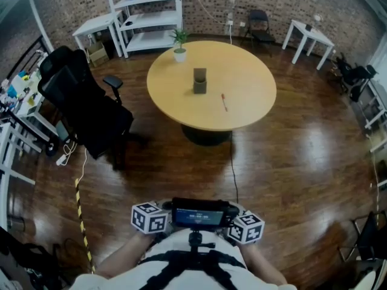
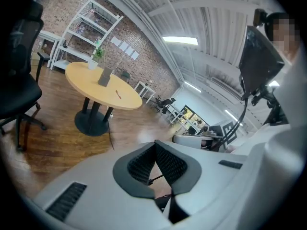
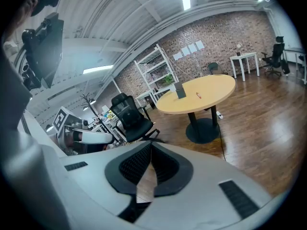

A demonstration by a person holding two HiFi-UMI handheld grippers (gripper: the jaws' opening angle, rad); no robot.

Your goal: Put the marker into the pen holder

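Nearest, at 6 o'clock in the head view, the left gripper (image 2: 155,148) and the right gripper (image 3: 151,150) are held low against the person's chest, on either side of a dark screen unit (image 1: 198,213). Each is seen clenched in its own view: the jaws meet at their tips and nothing is gripped between them.

Ahead of them a broad stretch of wooden floor (image 1: 290,162) is left open, widest from 1 to 4 o'clock. It is crossed only by a thin black cable (image 1: 233,168) running from the table's base toward the person, and a yellow-and-black strip (image 1: 80,216) is laid along it at about 8 o'clock. A black office chair (image 1: 84,107) is parked at 10 o'clock, near the table's left edge but apart from it.

At 12 o'clock the round table (image 1: 248,77) is carried on a dark central pedestal, so its rim can be walked around. The pen holder (image 1: 199,81) is stood upright near the middle of the top. The marker (image 1: 224,102) is laid flat on the table at 4 o'clock from the holder, apart from it and well inside the near-right edge. A potted plant (image 1: 179,44) is set at the far rim, at 11 o'clock.

Farthest, along the brick wall, a white shelf (image 1: 148,17) is placed at 11 o'clock, a folding chair (image 1: 259,26) at 1 o'clock and a white side table (image 1: 310,38) at 2 o'clock.
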